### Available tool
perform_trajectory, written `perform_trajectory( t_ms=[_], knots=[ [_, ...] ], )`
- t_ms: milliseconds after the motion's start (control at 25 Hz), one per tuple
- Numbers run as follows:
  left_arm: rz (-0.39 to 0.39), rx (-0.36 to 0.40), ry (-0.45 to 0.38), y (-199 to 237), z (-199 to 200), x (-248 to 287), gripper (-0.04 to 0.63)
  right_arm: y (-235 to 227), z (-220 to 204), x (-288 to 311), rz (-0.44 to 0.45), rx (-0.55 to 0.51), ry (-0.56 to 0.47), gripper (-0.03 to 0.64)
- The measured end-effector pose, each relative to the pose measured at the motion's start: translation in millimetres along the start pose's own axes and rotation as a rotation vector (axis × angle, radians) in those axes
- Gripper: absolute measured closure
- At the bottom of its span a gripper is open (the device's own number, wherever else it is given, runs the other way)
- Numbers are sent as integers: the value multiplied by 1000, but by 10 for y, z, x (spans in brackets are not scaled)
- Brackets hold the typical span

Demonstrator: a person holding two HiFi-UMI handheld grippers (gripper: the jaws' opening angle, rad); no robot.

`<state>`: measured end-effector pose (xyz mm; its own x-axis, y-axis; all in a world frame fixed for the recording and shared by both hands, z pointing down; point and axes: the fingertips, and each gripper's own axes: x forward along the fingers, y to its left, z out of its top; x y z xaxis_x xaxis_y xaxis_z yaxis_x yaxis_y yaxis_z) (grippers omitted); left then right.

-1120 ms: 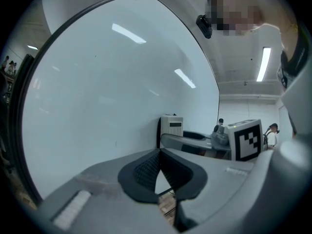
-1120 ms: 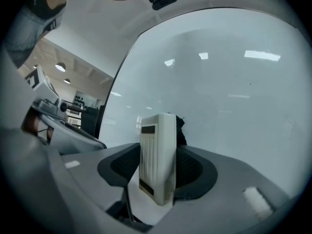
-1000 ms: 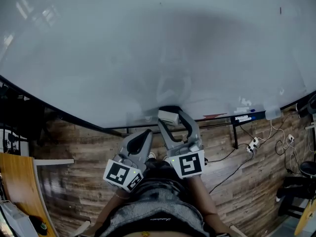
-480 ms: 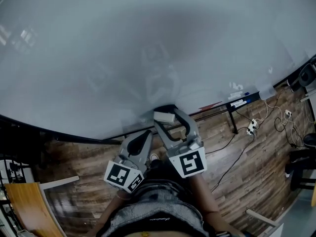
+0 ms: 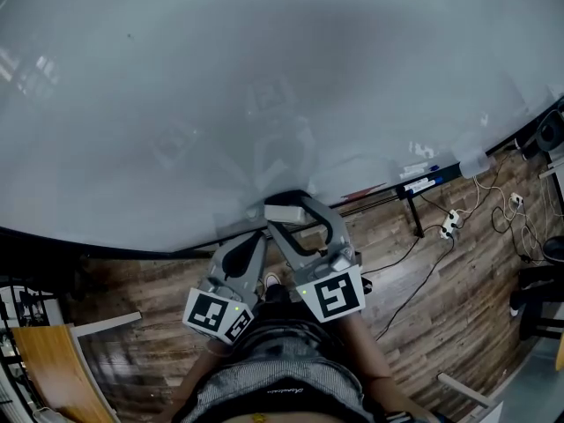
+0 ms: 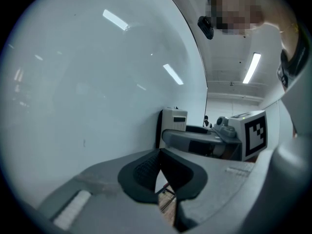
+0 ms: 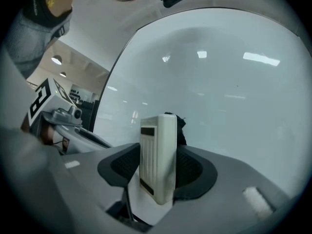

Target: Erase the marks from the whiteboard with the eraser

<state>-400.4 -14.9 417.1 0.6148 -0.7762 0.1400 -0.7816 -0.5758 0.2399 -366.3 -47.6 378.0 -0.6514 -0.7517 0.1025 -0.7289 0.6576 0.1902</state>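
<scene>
The whiteboard fills the upper head view; only a tiny dark speck shows on it. A white block eraser stands upright between the jaws of my right gripper, which is shut on it, the eraser's dark pad against the board near its lower edge. In the right gripper view the eraser sits clamped in front of the board. My left gripper hangs just left of it, shut and empty, off the board. The left gripper view also shows the eraser.
The board's ledge at the right carries markers and a pale plastic container. A power strip with cables lies on the wooden floor. A wooden panel stands at lower left. The person's torso fills the bottom.
The head view has swung, so the board's right end and a small mark at top right left the picture. The right gripper with the eraser has shifted slightly left along the board's lower edge.
</scene>
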Motion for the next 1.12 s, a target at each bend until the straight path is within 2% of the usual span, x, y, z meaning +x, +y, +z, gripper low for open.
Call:
perform_trajectory(
  t_ms=[560, 720, 880, 1120],
  knots=[
    [1, 3, 5, -897, -21, 1027, 592, -1253, -253, -615, 12, -30, 3, 400],
    [19, 15, 0, -1135, -13, 1272, 592, -1483, -383, -767, 21, -68, 48, 400],
    [73, 13, -9, -1286, -21, 1481, 592, -1549, -350, -773, 33, -90, -12, 400],
    [208, -19, -33, -1278, -136, 1519, 592, -1583, -416, -811, 136, -99, -46, 402]
  ],
)
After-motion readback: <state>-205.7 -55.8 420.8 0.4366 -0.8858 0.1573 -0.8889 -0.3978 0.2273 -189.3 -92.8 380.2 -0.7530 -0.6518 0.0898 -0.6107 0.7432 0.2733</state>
